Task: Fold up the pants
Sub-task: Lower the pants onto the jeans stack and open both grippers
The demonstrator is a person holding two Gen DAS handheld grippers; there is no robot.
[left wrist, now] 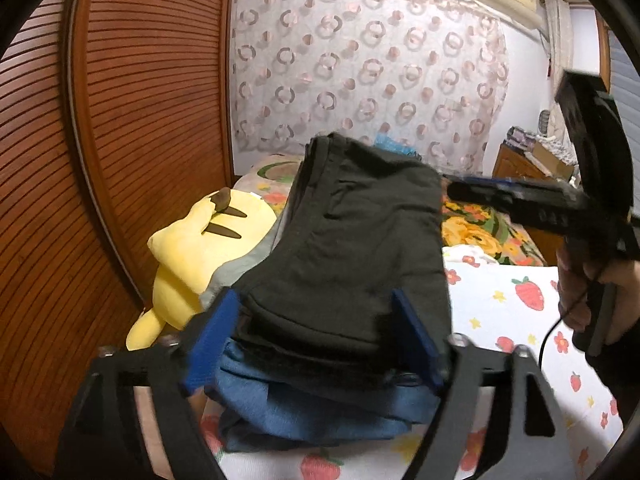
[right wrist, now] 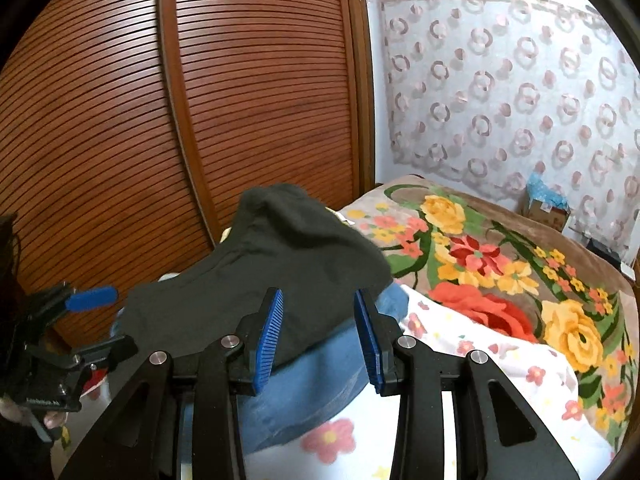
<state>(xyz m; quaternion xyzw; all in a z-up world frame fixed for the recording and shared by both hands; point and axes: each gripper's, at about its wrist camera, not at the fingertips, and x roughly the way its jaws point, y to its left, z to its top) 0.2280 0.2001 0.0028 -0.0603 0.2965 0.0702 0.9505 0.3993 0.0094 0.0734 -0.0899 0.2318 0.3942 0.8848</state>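
Observation:
Folded dark grey pants (left wrist: pixel 352 248) lie on top of a folded blue garment (left wrist: pixel 320 412) on the bed. They also show in the right wrist view (right wrist: pixel 272 272), above the blue garment (right wrist: pixel 316 384). My left gripper (left wrist: pixel 316 344) is open, its blue pads on either side of the near edge of the pants, nothing clamped. My right gripper (right wrist: pixel 320 340) is open and empty just short of the stack. It shows from the side in the left wrist view (left wrist: pixel 452 188), at the pants' right edge. The left gripper shows at the left of the right wrist view (right wrist: pixel 100 320).
A yellow plush toy (left wrist: pixel 200 256) lies left of the stack against the slatted wooden wardrobe doors (left wrist: pixel 120 120). A strawberry-print sheet (left wrist: pixel 516 320) covers the near bed; a floral blanket (right wrist: pixel 500 272) lies beyond. A patterned curtain (left wrist: pixel 360 72) hangs behind. A cardboard box (right wrist: pixel 546 208) sits by the wall.

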